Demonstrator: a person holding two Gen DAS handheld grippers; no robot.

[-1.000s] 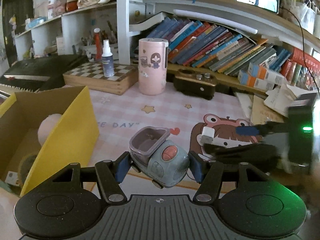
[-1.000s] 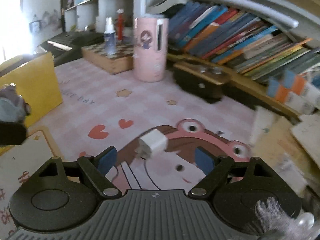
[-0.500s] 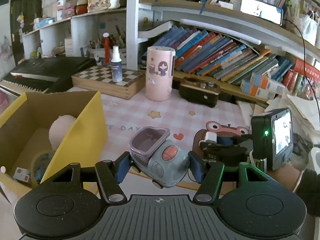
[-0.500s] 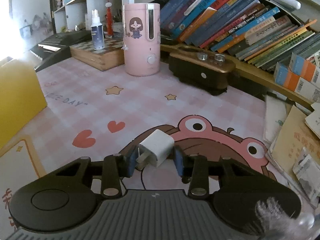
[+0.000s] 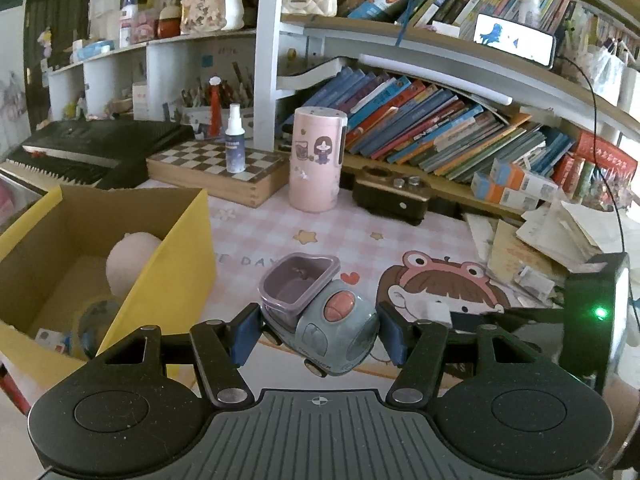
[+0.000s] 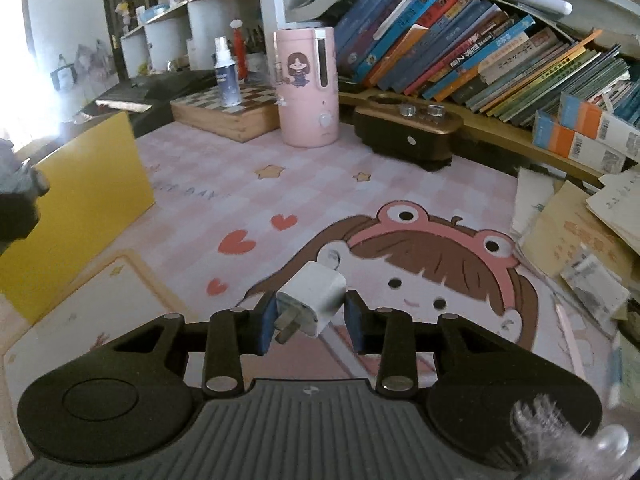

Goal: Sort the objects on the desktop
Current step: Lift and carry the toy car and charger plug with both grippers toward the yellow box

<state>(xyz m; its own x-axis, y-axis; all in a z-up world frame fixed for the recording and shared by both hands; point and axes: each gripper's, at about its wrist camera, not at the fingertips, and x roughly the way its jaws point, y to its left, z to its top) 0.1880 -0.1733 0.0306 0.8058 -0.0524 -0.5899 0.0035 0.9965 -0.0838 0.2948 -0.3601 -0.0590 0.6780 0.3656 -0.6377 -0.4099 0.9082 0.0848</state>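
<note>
My left gripper (image 5: pixel 318 330) is shut on a blue-grey toy truck (image 5: pixel 320 312) with a purple bin, held above the pink desk mat just right of the open yellow cardboard box (image 5: pixel 168 276). The box holds a pink ball (image 5: pixel 130 258) and small items. My right gripper (image 6: pixel 310 316) is shut on a white charger plug (image 6: pixel 314 302), lifted over the cartoon girl print. The right gripper also shows at the right of the left wrist view (image 5: pixel 448 314). The yellow box shows at the left of the right wrist view (image 6: pixel 80 204).
A pink cylinder appliance (image 5: pixel 316 164), a chessboard box (image 5: pixel 216 170) with a spray bottle (image 5: pixel 234 140), a black-gold device (image 5: pixel 394 198) and leaning books (image 5: pixel 440 128) line the back. Loose papers (image 6: pixel 580 232) pile at the right. A keyboard (image 5: pixel 88 150) lies back left.
The right gripper closed on the white charger plug and lifted it off the mat. The left gripper rose slightly with the toy truck, staying beside the yellow box.
</note>
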